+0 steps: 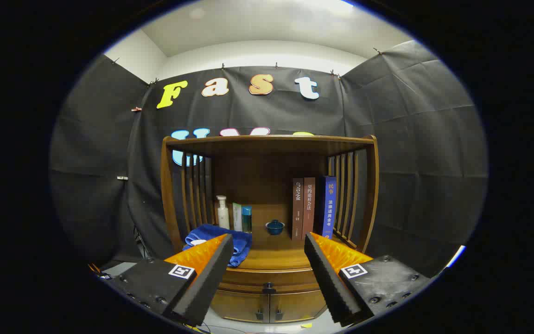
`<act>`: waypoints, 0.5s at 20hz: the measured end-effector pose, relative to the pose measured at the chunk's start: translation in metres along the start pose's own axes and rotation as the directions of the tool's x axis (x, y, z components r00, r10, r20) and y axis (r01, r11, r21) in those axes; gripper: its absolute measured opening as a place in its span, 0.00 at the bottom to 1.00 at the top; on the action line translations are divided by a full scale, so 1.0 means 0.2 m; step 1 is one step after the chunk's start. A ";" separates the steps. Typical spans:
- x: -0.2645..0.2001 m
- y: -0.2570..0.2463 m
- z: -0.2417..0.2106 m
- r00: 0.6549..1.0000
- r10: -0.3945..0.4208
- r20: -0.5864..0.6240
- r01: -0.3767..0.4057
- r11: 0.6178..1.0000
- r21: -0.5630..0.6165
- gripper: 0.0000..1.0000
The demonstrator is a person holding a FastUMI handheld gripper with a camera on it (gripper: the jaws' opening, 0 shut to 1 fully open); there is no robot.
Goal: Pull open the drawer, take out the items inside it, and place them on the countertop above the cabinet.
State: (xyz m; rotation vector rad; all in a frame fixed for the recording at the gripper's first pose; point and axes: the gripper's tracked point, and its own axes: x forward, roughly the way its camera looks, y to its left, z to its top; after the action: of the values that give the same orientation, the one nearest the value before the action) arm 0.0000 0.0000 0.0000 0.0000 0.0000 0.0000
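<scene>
The wooden cabinet [269,208] stands ahead of the tongs, beyond their tips. Its drawer [267,280] is shut and lies low between the two fingers, under the countertop [276,253]. The drawer looks stiff and rather heavy; I think it should slide straight out. The place to take it is the small dark knob [268,287] at its middle, which may be slippery. The gripper [267,246] is spread wide, and it holds and touches nothing.
</scene>
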 end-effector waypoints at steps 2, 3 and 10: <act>0.00 -0.01 0.00 1.000 0.003 0.005 -0.003 1.000 0.004 0.98; 0.00 0.00 0.00 1.000 0.003 0.008 -0.003 1.000 0.007 0.98; -0.02 0.00 0.04 0.998 0.013 0.054 -0.012 1.000 -0.005 0.98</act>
State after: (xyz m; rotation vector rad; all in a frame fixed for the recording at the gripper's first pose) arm -0.0033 0.0002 0.0081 -0.0045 -0.0544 0.0125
